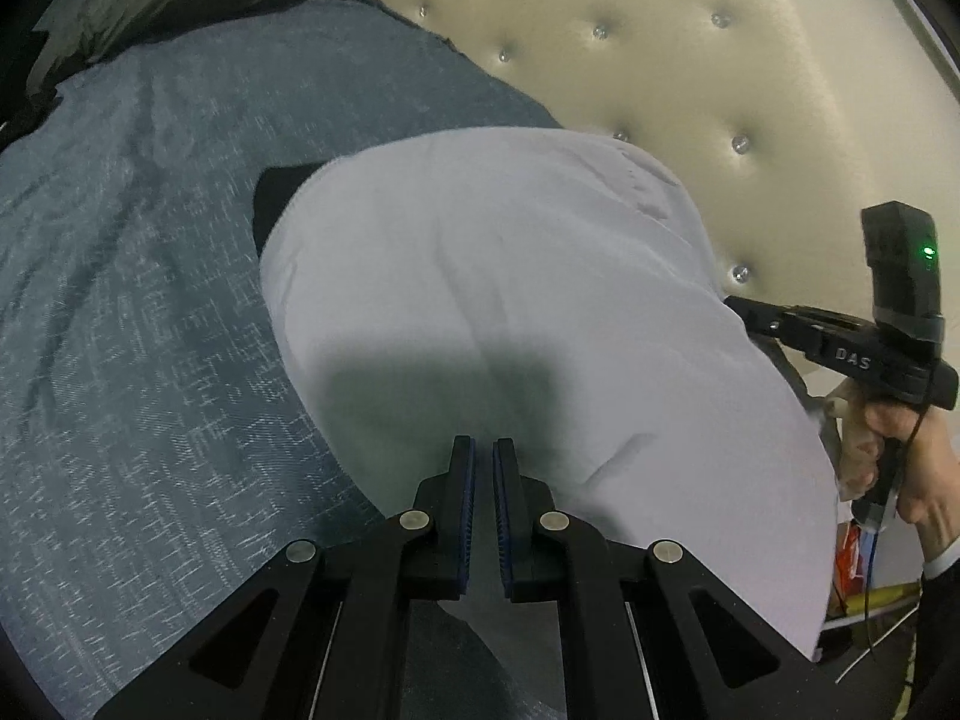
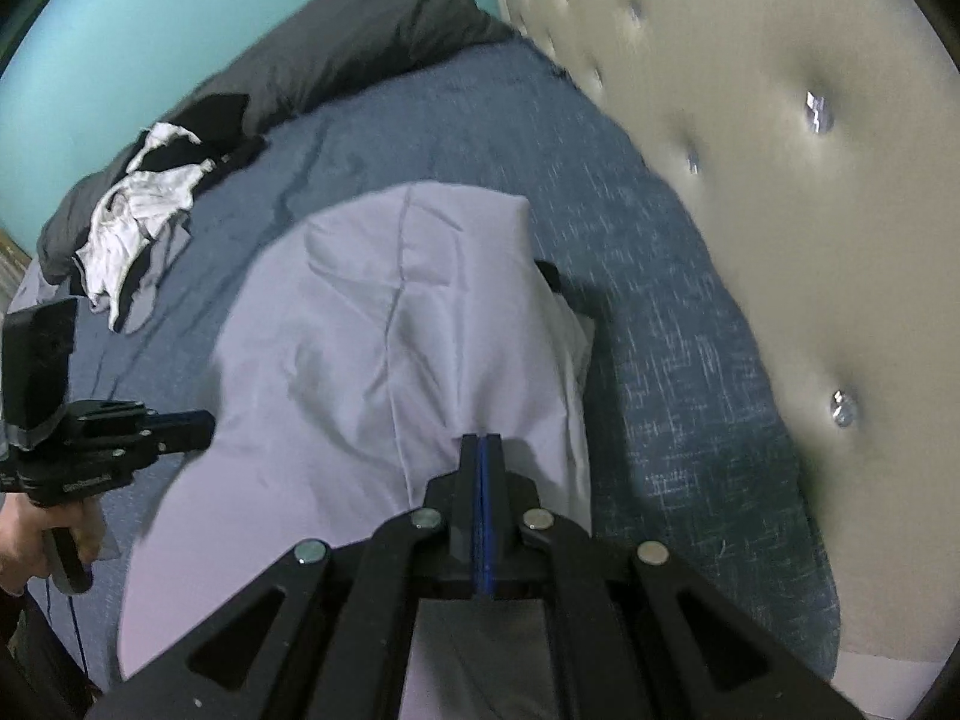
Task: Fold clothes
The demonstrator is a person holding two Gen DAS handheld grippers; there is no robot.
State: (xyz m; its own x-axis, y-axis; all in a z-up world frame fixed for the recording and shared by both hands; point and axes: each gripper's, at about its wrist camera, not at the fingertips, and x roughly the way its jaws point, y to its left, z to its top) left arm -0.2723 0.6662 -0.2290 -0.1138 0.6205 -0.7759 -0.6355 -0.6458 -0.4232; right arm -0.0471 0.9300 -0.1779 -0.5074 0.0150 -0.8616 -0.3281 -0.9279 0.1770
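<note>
Lilac garment [image 2: 372, 372] lies on the bed, its near edge pinched in both closed claws, left [image 1: 483, 450] and right [image 2: 481, 441].

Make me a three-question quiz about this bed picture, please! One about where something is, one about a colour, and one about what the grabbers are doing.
1. Where is the pile of clothes?
A. at the far end of the bed, by the dark duvet
B. on the headboard
C. under the right gripper

2. What colour is the garment being folded?
A. red
B. pale lilac-grey
C. black

3. How do the right gripper jaws stand?
A. wide open
B. shut
C. out of view

Answers:
1 A: the black and white heap lies on the blue bedspread next to the duvet.
2 B: the cloth looks pale lilac-grey in both views.
3 B: the blue pads meet with no gap over the garment.
</note>
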